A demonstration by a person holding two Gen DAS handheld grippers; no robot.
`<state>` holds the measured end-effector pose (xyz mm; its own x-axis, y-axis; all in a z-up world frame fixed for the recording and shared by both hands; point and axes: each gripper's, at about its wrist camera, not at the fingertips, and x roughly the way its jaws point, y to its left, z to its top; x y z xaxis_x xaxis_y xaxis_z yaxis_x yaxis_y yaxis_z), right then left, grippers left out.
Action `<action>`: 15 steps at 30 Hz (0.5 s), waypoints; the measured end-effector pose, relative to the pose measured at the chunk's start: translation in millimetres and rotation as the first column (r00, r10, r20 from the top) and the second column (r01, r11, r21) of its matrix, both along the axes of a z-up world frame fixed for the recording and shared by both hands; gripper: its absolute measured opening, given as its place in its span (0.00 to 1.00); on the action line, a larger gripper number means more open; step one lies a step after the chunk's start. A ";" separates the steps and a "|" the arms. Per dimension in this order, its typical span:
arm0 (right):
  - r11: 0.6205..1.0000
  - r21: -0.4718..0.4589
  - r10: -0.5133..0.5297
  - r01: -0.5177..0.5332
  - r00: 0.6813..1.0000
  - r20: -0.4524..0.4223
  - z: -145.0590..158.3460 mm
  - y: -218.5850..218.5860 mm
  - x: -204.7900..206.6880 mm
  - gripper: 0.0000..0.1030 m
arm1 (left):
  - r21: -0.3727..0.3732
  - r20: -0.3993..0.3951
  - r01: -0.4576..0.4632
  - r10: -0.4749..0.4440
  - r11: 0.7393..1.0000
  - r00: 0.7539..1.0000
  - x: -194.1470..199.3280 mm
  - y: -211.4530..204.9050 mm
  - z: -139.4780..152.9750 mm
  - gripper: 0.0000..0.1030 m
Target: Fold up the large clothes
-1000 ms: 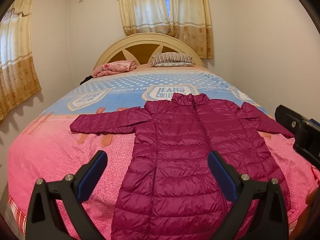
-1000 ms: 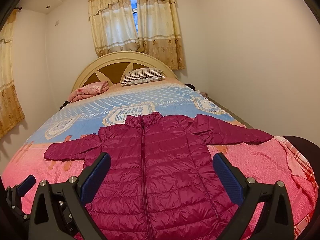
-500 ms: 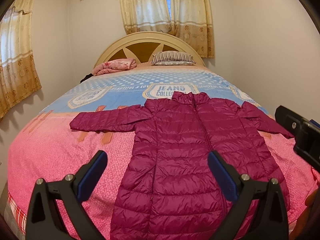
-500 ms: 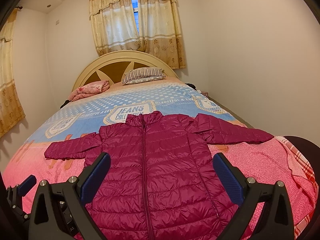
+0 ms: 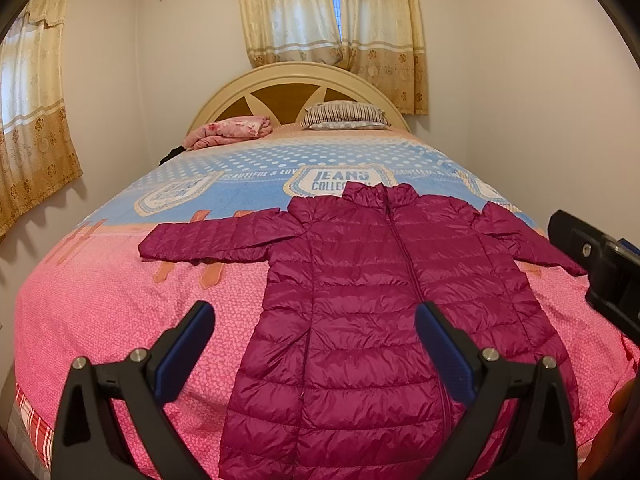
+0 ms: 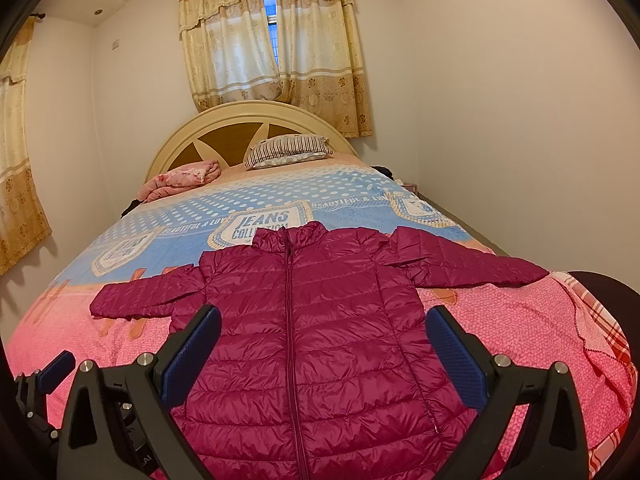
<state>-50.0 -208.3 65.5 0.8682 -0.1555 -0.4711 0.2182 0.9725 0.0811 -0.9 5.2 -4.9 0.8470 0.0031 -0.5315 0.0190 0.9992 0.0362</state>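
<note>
Left wrist view: left gripper [image 5: 314, 344] held above the near edge of the bed [image 5: 100, 300], blue-padded fingers [image 5: 184, 346] spread wide apart, nothing between them, not touching fabric. Magenta quilted puffer jacket [image 5: 360, 300] lies flat on the pink end of the bedspread, front up, zipped, collar toward the headboard [image 5: 296, 80], hem toward the camera. Its sleeve on the picture's left [image 5: 216, 238] stretches straight out sideways; the other sleeve [image 5: 528, 240] angles out toward the bed's far side. Right gripper's black body shows at the right edge of this view, beside that sleeve's cuff; contact cannot be told. Right wrist view: right gripper [image 6: 324, 354] likewise wide open and empty, hovering over the jacket's [image 6: 304, 340] lower half, zip line running roughly midway between the fingers. Part of the left gripper is visible low at the left edge. Background: striped pillow [image 6: 286, 150] and a bundled pink floral blanket [image 6: 180, 178] near the headboard, well apart from the jacket; yellow patterned curtains [image 6: 272, 48] on the window behind; a second curtain on the left wall. Bedspread is blue with "JEANS" lettering behind the collar.
</note>
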 end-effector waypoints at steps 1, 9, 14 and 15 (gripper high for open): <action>1.000 0.000 0.001 -0.001 1.000 -0.001 -0.7 0.8 -0.2 0.99 | 0.000 -0.001 0.001 -0.001 1.000 1.000 0.0 0.3 0.1 0.99; 1.000 0.004 0.003 -0.003 1.000 -0.004 -1.9 1.3 0.0 0.99 | 0.002 -0.005 0.000 0.000 1.000 1.000 -0.6 0.4 -1.0 0.99; 1.000 0.005 0.002 -0.002 1.000 -0.005 -2.2 2.7 -0.4 0.99 | 0.002 -0.006 0.001 -0.001 1.000 1.000 -0.6 0.6 -1.2 0.99; 1.000 0.004 0.003 -0.003 1.000 -0.005 -1.6 2.0 0.0 0.99 | 0.001 -0.006 0.001 -0.001 1.000 1.000 -0.6 0.7 -1.3 0.99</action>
